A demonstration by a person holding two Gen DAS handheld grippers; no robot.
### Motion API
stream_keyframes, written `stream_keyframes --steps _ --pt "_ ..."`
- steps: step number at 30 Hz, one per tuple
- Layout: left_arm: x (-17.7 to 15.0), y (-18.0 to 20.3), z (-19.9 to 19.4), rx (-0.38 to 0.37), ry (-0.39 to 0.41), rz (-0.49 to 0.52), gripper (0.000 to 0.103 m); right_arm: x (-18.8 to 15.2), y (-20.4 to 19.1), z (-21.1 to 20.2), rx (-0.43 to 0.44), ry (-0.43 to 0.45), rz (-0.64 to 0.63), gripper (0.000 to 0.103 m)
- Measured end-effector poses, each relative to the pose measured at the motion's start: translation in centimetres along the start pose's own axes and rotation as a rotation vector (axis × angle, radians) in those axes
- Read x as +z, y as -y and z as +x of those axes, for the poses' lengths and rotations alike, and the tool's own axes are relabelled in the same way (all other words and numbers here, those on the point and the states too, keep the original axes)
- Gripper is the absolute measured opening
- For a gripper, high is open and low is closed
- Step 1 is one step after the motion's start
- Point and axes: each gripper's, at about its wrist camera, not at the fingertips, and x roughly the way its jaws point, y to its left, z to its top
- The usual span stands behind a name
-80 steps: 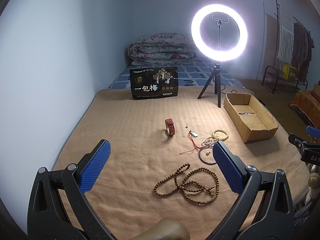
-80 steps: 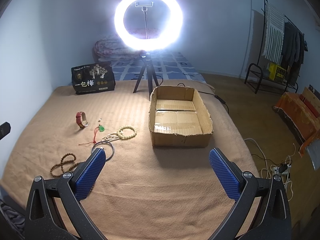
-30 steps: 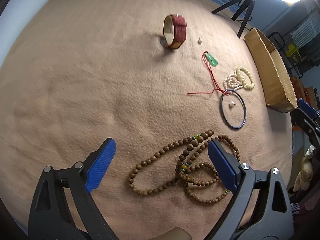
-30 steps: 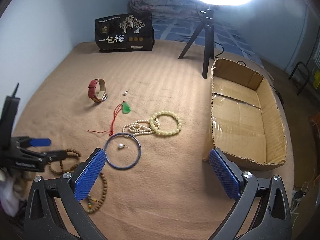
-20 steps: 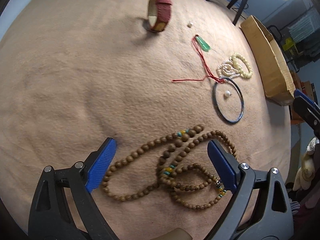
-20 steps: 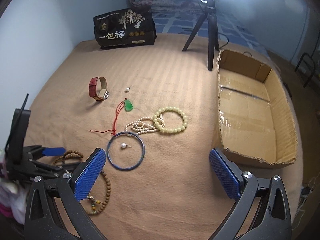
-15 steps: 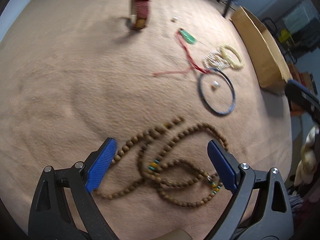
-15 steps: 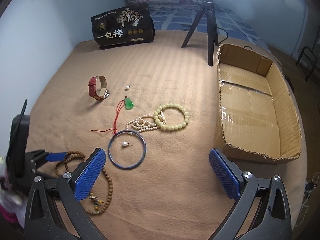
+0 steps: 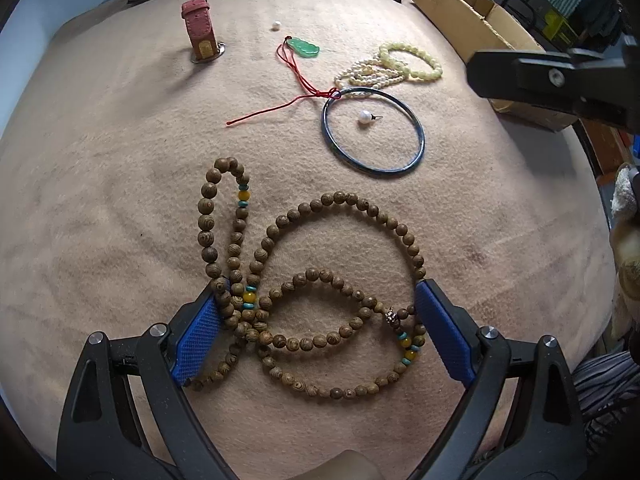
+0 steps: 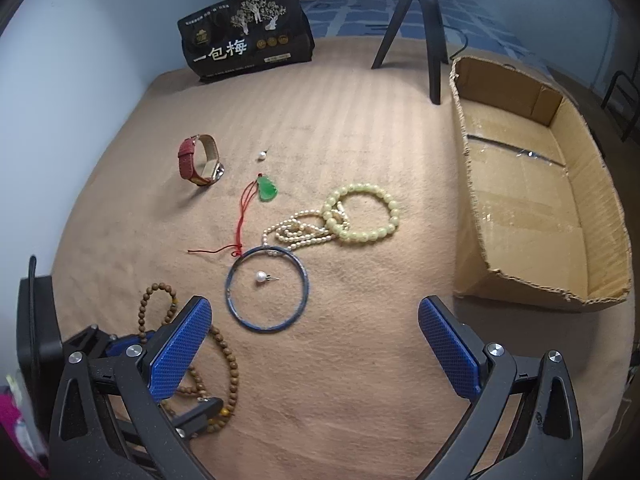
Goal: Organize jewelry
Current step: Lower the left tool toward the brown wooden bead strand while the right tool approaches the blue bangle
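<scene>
A long wooden bead necklace (image 9: 312, 280) lies looped on the tan blanket (image 9: 100, 200). My left gripper (image 9: 320, 300) is open and low over it, its blue pads on either side of the loops. My right gripper (image 10: 314, 320) hangs open above bare blanket, just in front of a blue bangle (image 10: 304, 276) with a pearl stud (image 10: 261, 277) inside. Behind the bangle lie a pearl strand (image 10: 296, 234), a pale green bead bracelet (image 10: 360, 236), a green pendant on red cord (image 10: 267, 190), a second pearl stud (image 10: 262, 155) and a red watch (image 10: 188, 160).
An open cardboard box (image 10: 520, 208) sits on the right of the blanket. A black snack bag (image 10: 248, 48) and tripod legs (image 10: 434, 40) stand at the back. A pale wall runs along the left side.
My left gripper has tipped down and dropped onto the wooden necklace, which now lies between its pads. My right gripper has come closer to the bangle and the box.
</scene>
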Motion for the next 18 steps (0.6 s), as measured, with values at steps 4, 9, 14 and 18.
stream_keyframes --steps 4,9,14,18 --pt "-0.4 1.0 0.6 0.048 0.008 0.021 0.095 0.2 -0.1 0.4 0.013 -0.01 0.017 0.103" --pt "-1.2 2.4 1.5 0.124 0.013 0.048 0.095 0.2 -0.5 0.9 0.011 -0.02 0.013 0.103" --pt "-1.0 1.5 1.0 0.027 0.022 -0.001 0.095 0.3 -0.2 0.9 0.011 -0.018 0.024 0.103" --pt "-0.8 1.7 0.6 -0.023 0.013 -0.005 0.095 0.4 0.0 0.9 0.007 -0.013 0.033 0.103"
